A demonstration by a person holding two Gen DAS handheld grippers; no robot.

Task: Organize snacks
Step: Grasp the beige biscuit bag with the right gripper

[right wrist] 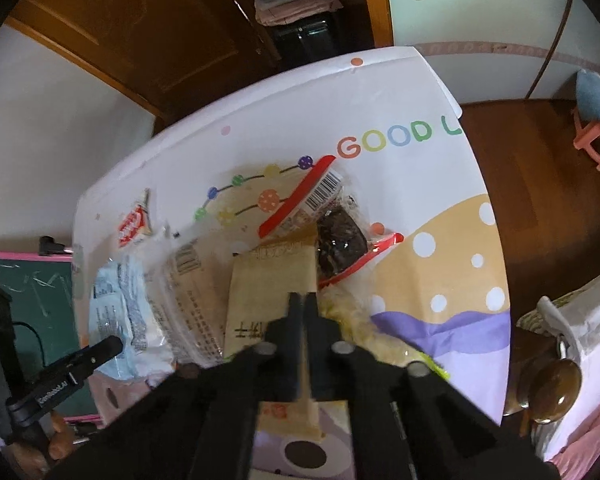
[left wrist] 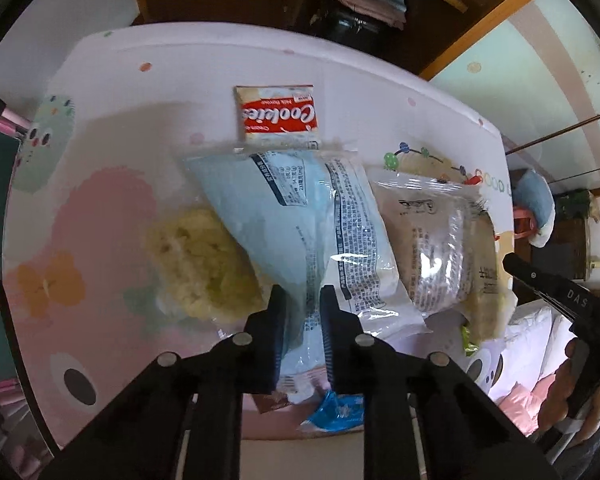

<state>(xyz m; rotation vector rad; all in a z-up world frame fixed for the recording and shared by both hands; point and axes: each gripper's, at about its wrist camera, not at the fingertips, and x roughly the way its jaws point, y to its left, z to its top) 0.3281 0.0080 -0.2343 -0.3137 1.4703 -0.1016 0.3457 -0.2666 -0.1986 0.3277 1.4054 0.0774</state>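
Two grippers were clenched: left gripper (left wrist: pixel 303 300) on the blue bag (left wrist: pixel 296 216), right gripper (right wrist: pixel 303 304) on the tan packet (right wrist: pixel 268 280). Both looked light, crinkly and slippery, best pinched at their flat edges between the jaws.

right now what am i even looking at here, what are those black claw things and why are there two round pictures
There is no robot here. A person holds a hand-held gripping tool in each hand, and each tool carries a wide-angle camera looking along its two black fingers, hence two round pictures.

The left wrist view shows the left tool pinched on a pale blue snack bag. The right wrist view shows the right tool shut on the thin edge of a tan snack packet.

Both views look down on a table with a cartoon-print cover. Also lying there: a red and white pack labelled Cookies, a clear bag of pale yellow crumbly snack, a clear-wrapped printed packet and a dark brown snack in a red-edged wrapper.
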